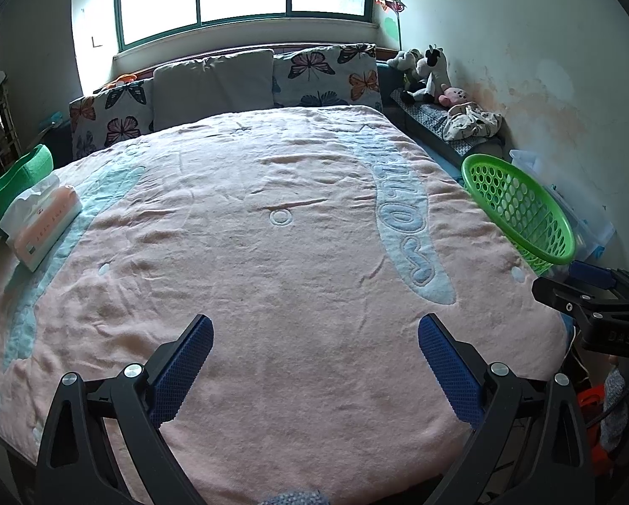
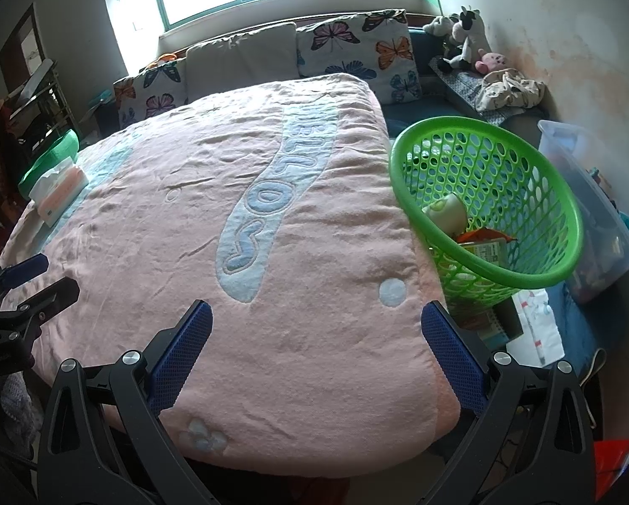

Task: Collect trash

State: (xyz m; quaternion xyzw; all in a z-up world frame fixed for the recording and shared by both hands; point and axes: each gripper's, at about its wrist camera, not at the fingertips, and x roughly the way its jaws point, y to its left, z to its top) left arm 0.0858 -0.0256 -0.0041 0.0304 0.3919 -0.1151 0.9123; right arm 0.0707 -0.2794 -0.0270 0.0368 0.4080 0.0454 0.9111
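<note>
A green perforated basket (image 2: 525, 227) stands tilted at the right side of the bed, holding a pale cup (image 2: 445, 208) and a few wrappers (image 2: 485, 242). It also shows in the left wrist view (image 1: 521, 210). My left gripper (image 1: 314, 328) is open and empty over the near part of the pink blanket (image 1: 272, 252). My right gripper (image 2: 316, 320) is open and empty over the blanket's near right corner (image 2: 314, 357), just left of the basket. Each gripper shows at the edge of the other's view.
A tissue box (image 1: 41, 223) and a green container (image 1: 15, 181) sit at the bed's left edge. Pillows (image 1: 213, 84) line the headboard. Plush toys (image 1: 428, 71) and a clear plastic bin (image 2: 592, 206) are on the right by the wall.
</note>
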